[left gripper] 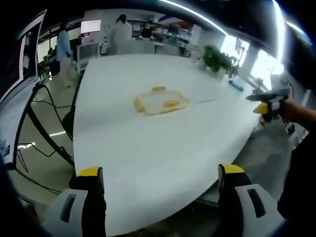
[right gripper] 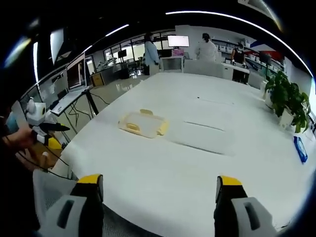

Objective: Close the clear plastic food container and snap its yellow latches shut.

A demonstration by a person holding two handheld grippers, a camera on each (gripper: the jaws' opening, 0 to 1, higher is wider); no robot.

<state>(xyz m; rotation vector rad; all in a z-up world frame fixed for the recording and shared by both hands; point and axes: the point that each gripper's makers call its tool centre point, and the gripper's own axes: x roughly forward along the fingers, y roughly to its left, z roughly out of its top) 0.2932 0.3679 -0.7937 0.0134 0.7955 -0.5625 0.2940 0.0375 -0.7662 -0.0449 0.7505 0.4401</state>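
Observation:
A clear plastic food container (left gripper: 161,101) with yellow latches lies on the white table (left gripper: 148,153), well ahead of my left gripper (left gripper: 160,180), which stands open over the near table edge. In the right gripper view the same container (right gripper: 142,123) sits left of centre, far beyond my open right gripper (right gripper: 159,190). A clear flat lid (right gripper: 207,134) rests on the table to the container's right. The right gripper (left gripper: 269,101), held in a hand, shows at the right edge of the left gripper view. The left gripper (right gripper: 42,129), also hand-held, shows at the left edge of the right gripper view.
A potted plant (right gripper: 289,101) and a blue object (right gripper: 299,148) stand at the table's far right side. People (right gripper: 206,48) stand by desks and a monitor (right gripper: 178,40) in the background. Black stand legs and cables (left gripper: 42,128) lie on the floor beside the table.

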